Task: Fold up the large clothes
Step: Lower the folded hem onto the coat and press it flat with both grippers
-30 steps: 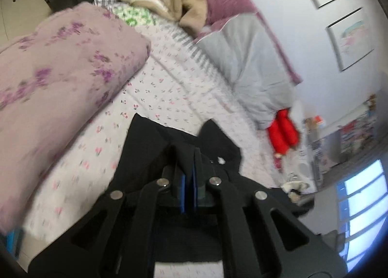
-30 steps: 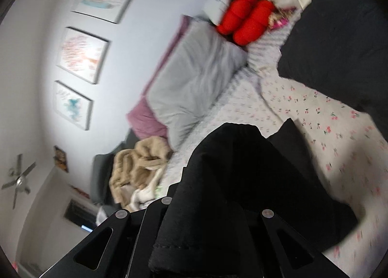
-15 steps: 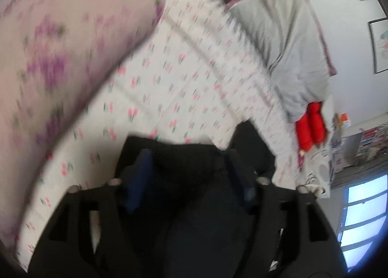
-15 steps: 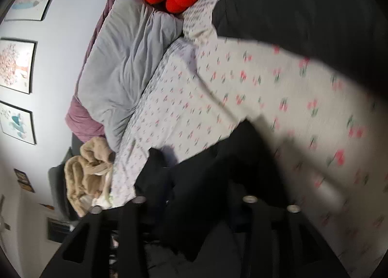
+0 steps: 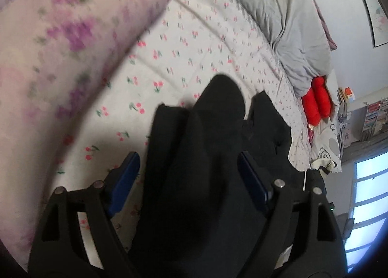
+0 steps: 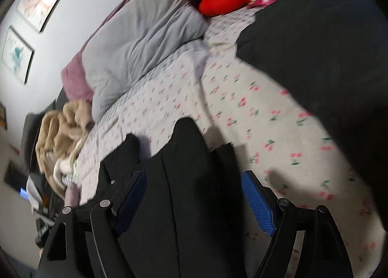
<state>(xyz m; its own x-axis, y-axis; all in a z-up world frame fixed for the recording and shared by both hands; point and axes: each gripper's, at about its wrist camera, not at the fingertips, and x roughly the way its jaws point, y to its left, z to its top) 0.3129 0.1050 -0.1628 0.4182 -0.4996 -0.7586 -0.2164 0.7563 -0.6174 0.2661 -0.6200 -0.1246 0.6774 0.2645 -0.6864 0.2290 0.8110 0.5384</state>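
Left claw: my jaws stand wide apart, the blue pads clear on either side of the black garment; I grip nothing with it.
Right claw: also spread wide, blue pads well apart, the cloth lying between them but not pinched.
Black garment: it lies bunched on the bed, on the cherry-print sheet, its humped folds running forward between both of my claws. In the right view a 2nd dark mass fills the upper right; I cannot tell whether it is part of the same piece or another one.
Around it: a purple floral quilt just beside the garment on my left, a grey duvet and red cushions farther up the bed, a beige heap at the far corner.
Step in hand: I judge this to be a release; the cloth is set down and both claws are open over it, so 1 fold looks laid but not tidy.
Next move: I would need to find a clean edge or corner in that lumpy pile, close each claw on a single layer, and draw the cloth flat before folding again.
Caution: both views are blurred, so the edges are hard to pick out.
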